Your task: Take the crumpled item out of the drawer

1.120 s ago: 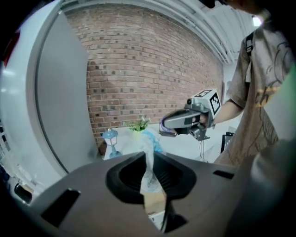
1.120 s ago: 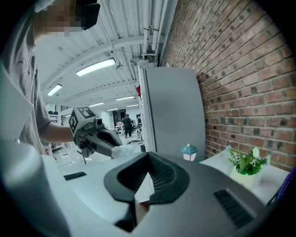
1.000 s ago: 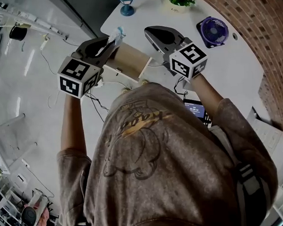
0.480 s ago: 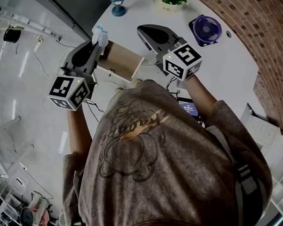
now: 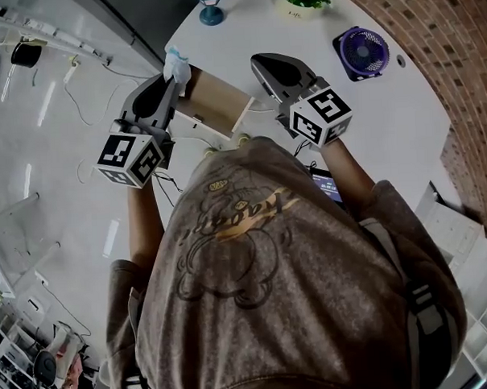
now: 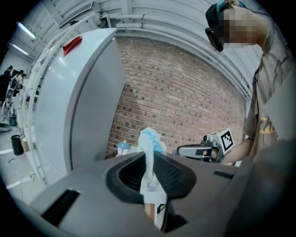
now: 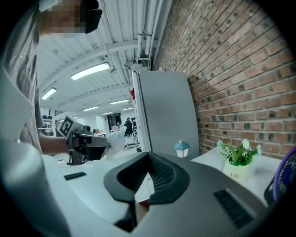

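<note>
The crumpled item point(image 6: 149, 139) is a thin, twisted wad of white tissue with a pale blue tinge. It is pinched into a narrow neck where it is gripped and puffs out loosely above. The left gripper point(image 5: 171, 81) has its jaws closed tight on that neck, with the wad standing up past the tips. It is held in the air at the left far corner of the wooden drawer point(image 5: 219, 102), outside the box (I can't tell whether it brushes the wood). The drawer sits on the white bench point(image 5: 385, 119), and its inside is hidden from where I stand. The right gripper point(image 5: 260, 64) hovers over the drawer's right end, jaws drawn together with nothing in them. A small white pot point(image 5: 300, 10) at the bench's far edge holds a green plant.
</note>
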A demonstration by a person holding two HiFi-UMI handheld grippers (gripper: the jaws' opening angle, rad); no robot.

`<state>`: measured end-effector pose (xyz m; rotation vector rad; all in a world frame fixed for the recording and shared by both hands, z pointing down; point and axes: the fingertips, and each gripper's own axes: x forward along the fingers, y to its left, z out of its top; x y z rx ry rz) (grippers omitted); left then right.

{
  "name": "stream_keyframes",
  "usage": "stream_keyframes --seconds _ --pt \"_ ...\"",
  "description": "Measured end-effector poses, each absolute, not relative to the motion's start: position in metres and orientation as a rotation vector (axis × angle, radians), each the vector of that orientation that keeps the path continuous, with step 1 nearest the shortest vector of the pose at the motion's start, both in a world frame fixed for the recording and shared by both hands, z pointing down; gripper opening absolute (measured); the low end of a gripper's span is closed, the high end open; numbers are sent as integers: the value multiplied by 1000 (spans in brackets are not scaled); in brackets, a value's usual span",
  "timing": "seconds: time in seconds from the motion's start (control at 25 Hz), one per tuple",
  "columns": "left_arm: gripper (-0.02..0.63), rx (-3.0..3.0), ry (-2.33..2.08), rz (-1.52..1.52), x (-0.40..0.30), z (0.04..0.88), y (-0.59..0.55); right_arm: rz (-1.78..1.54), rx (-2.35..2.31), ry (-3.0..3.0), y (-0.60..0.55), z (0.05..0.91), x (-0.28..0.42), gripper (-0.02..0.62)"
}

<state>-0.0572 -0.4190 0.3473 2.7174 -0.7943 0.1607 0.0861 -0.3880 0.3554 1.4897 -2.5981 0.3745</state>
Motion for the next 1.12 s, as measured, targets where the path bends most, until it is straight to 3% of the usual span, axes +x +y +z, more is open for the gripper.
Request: stream_keyframes --seconds 1.12 --pt "55 2663 -833 97 -57 351 -412 398 1426 -2630 -378 362 80 -5"
